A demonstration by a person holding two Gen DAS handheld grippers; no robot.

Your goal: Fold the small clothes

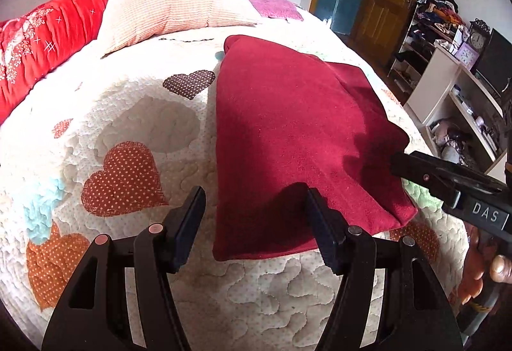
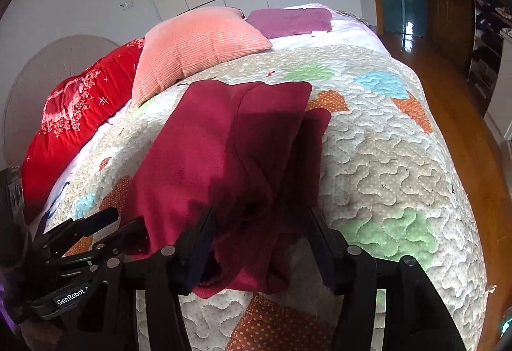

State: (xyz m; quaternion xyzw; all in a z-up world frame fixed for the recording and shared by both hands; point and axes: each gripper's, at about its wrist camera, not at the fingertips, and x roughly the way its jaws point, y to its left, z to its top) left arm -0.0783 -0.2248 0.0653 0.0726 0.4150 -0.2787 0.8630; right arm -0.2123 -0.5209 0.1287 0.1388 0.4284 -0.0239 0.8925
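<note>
Lying on quilted bed, dark red garment partly folded, long axis running near to far. Left side: left gripper spread wide, straddling garment's near left corner, empty. Red bedding and peach pillow far left. Right side: right gripper spread wide, bunched near edge of garment between fingers, not pinched. Garment lies straight ahead of both grippers; right one nearer loose bunched hem, likely next grab.
</note>
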